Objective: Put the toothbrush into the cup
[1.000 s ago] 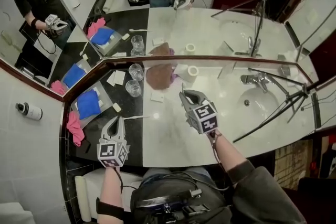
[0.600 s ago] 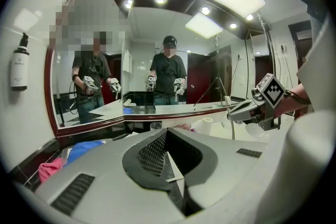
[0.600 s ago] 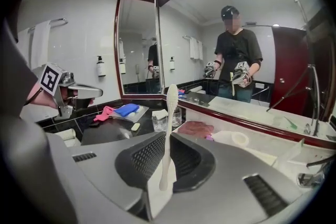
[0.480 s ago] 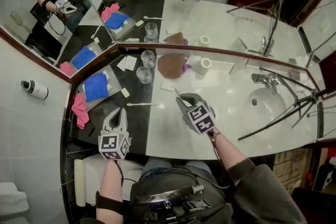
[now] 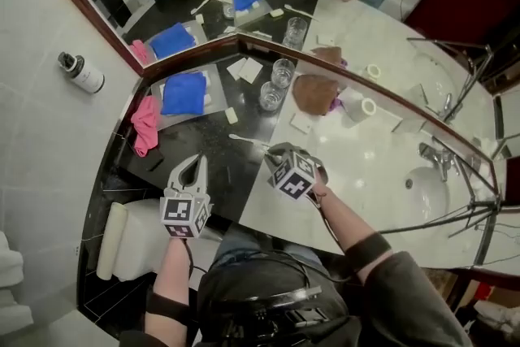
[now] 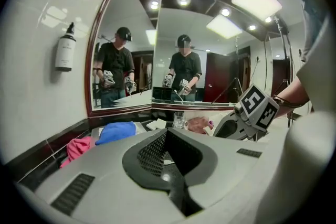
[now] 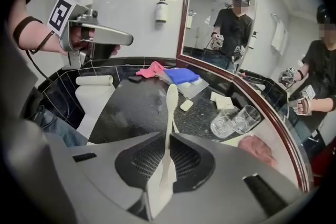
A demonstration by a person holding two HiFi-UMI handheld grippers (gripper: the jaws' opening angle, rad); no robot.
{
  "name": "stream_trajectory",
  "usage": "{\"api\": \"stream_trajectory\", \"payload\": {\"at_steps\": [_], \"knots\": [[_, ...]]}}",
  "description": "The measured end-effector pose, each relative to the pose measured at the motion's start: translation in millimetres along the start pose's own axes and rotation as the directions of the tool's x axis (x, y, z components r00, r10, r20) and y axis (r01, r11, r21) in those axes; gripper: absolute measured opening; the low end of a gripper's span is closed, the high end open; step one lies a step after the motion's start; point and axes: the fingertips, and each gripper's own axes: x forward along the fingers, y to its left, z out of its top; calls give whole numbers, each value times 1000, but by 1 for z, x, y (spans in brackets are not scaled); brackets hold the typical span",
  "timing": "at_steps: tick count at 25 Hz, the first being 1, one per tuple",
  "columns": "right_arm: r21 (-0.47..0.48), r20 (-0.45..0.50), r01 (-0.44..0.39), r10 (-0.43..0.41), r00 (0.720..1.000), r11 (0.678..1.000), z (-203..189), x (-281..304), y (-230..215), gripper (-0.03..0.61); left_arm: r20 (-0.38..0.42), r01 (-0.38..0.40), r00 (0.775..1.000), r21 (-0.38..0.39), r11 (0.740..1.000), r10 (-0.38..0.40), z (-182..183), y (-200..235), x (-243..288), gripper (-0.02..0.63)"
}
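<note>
A second ago the toothbrush [image 5: 246, 141] lay alone on the dark left part of the tabletop [image 5: 227, 175]. The right gripper [image 5: 274, 153] hung over the pale part then, well apart from it. Now that gripper has come across and down to the seam between pale and dark, and the toothbrush's handle end sits in its jaws. The brush end is where it was, just beside the small pale bar [image 5: 231, 116], so the toothbrush has not been carried anywhere. Whether the handle has left the stone cannot be told.

The right gripper view shows the jaws a little apart and pinching the handle, one jaw against each side. The left gripper [image 5: 196, 162] has shifted only slightly. It hangs over the front edge of the dark part, jaws pressed together with nothing between them.

The toothbrush is a slim, cream-white, one-piece thing. It has a broad flat handle that narrows to a thin neck and widens again into an oval head. It runs straight out of the right gripper and points toward the left end of the tabletop. Bristles cannot be made out.

Two glass cups [image 5: 270, 96] stand side by side at the back edge of the dark part, near the mirror corner. They stand apart from the toothbrush, beyond the pale bar.
</note>
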Motion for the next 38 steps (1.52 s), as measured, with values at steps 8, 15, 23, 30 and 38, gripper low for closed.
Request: {"api": "stream_trajectory", "payload": {"at_steps": [8,15,23,30,38], "knots": [[-79,-156,-140,126,980,987,4,64,35,52,-24,-68,998,-86,994,66,-33,41,-15,0],[-107,-266,-205,171,949,973,-5,104,54,52,-52,-100,994,-129,987,94,-59,67,-22,0],[-136,-348,-228,169,922,964,-12,133,65,58,-65,-104,993,-161,981,95,-72,78,-21,0],[-161,-358,-204,136,924,966,-16,146,64,117,-69,-110,993,-178,978,99,-79,88,-23,0],[-139,-339,-203,146,929,969,-14,143,65,124,-72,-101,993,-188,977,88,-81,88,-23,0]]}}
